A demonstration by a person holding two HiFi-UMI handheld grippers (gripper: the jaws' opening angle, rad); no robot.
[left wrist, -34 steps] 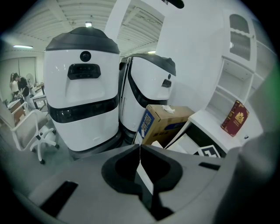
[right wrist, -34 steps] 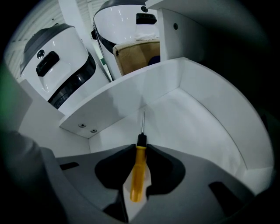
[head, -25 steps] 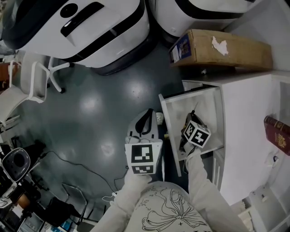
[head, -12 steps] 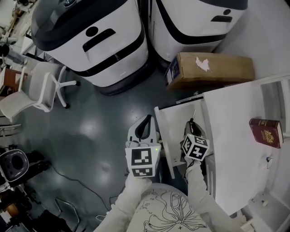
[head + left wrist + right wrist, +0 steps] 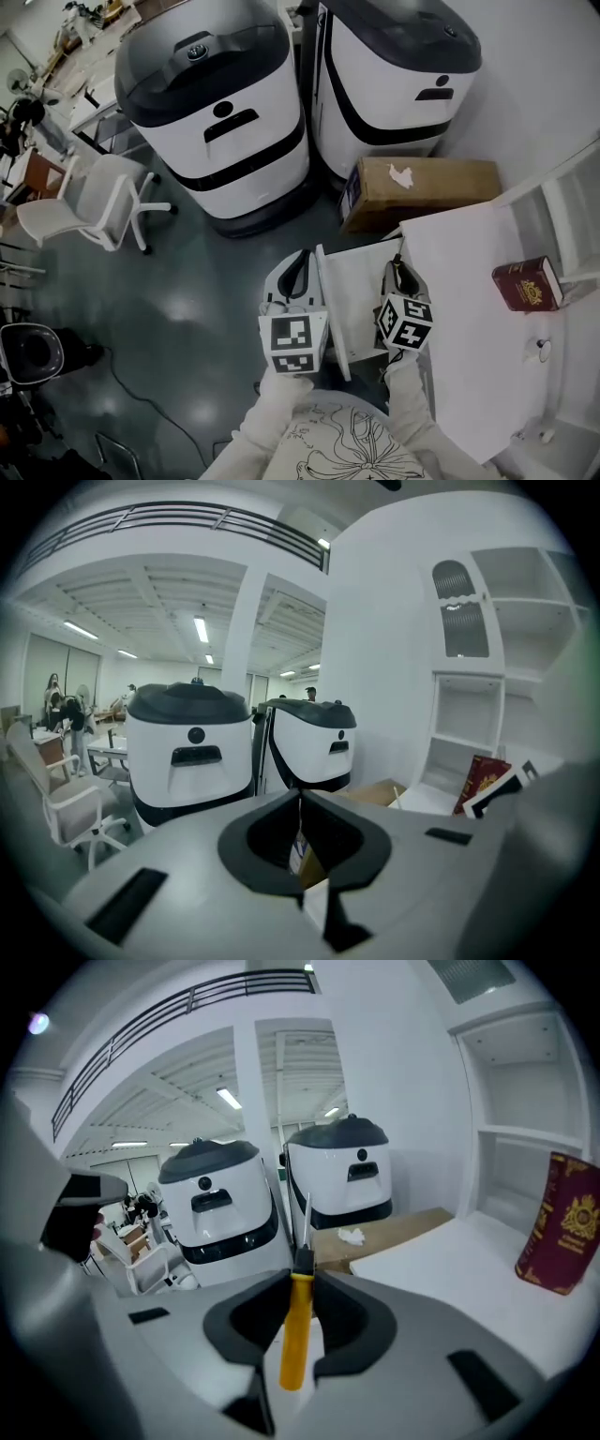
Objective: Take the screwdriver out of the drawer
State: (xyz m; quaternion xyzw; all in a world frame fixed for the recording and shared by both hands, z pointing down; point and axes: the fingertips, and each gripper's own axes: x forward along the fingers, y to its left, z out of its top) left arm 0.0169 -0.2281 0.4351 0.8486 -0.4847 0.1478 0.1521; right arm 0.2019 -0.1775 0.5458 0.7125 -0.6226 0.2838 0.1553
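My right gripper [image 5: 302, 1274] is shut on a screwdriver [image 5: 296, 1330] with a yellow handle and a black collar. Its thin metal shaft [image 5: 306, 1218] points ahead past the fingertips. In the head view the right gripper [image 5: 398, 275] hangs over the right side of the open white drawer [image 5: 330, 302], near the cabinet top [image 5: 464, 309]. My left gripper [image 5: 298, 269] is beside the drawer's left wall, above the floor. In the left gripper view the left gripper [image 5: 300, 792] has its tips together with nothing between them. The drawer's inside is mostly hidden by the grippers.
Two big white-and-black machines [image 5: 216, 122] [image 5: 394, 75] stand beyond the drawer, with a cardboard box [image 5: 422, 187] on the floor before them. A dark red book [image 5: 525, 284] stands on the cabinet top. A white chair [image 5: 94, 202] is at the left.
Both grippers have risen. The right one has lifted the screwdriver up out of the drawer. The head view has tilted up, so more of the machines shows.
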